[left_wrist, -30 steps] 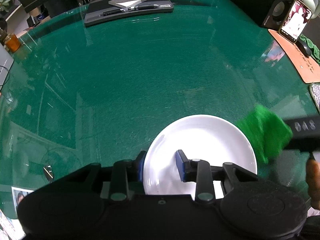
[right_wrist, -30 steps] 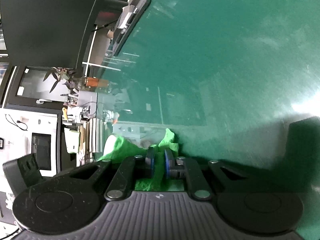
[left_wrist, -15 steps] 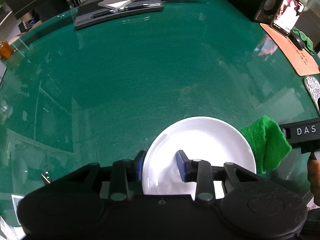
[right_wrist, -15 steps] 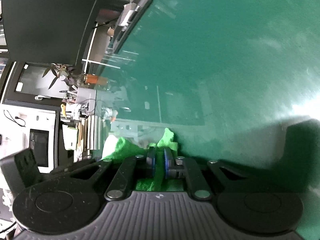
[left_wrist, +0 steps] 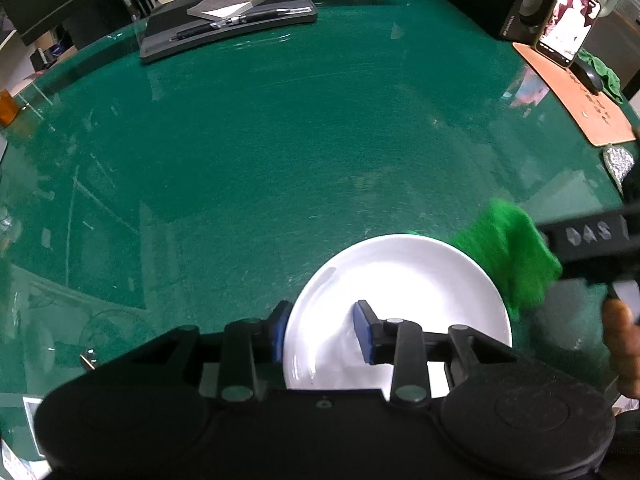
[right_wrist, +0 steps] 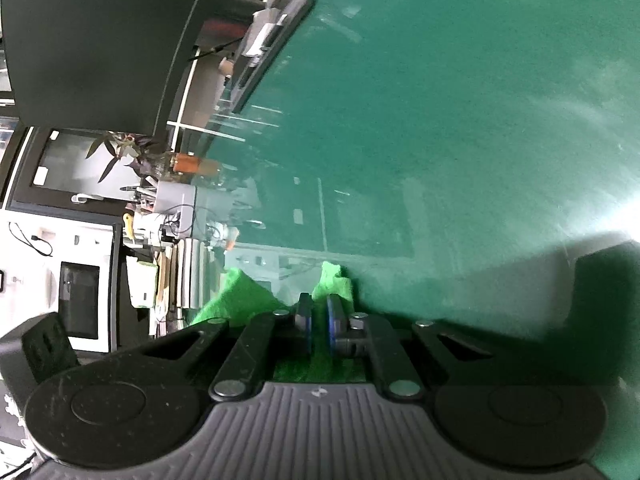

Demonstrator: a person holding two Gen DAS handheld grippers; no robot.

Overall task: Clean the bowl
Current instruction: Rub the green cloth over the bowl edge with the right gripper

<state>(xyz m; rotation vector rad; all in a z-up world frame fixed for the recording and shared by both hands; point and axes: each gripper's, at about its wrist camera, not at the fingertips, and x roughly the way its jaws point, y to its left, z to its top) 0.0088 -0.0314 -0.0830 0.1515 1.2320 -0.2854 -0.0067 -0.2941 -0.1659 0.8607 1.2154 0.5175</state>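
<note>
Straddling the white bowl's (left_wrist: 400,280) near rim, your left gripper (left_wrist: 322,330) clamps it. Your right gripper (right_wrist: 318,322) pinches the green cloth (left_wrist: 510,254) at the bowl's far-right edge.

The one clearly readable marking is showing in the left wrist view: pale capital letters "DAS" are standing on the side of the right gripper (left_wrist: 592,240) (blurred here, with the first letter smeared almost into an "0"). Some print is running along the orange mat (left_wrist: 576,96) at the far right and down the front edge of the black speaker (left_wrist: 528,0) (both too small to make out). The right wrist view is offering no legible text.
</note>
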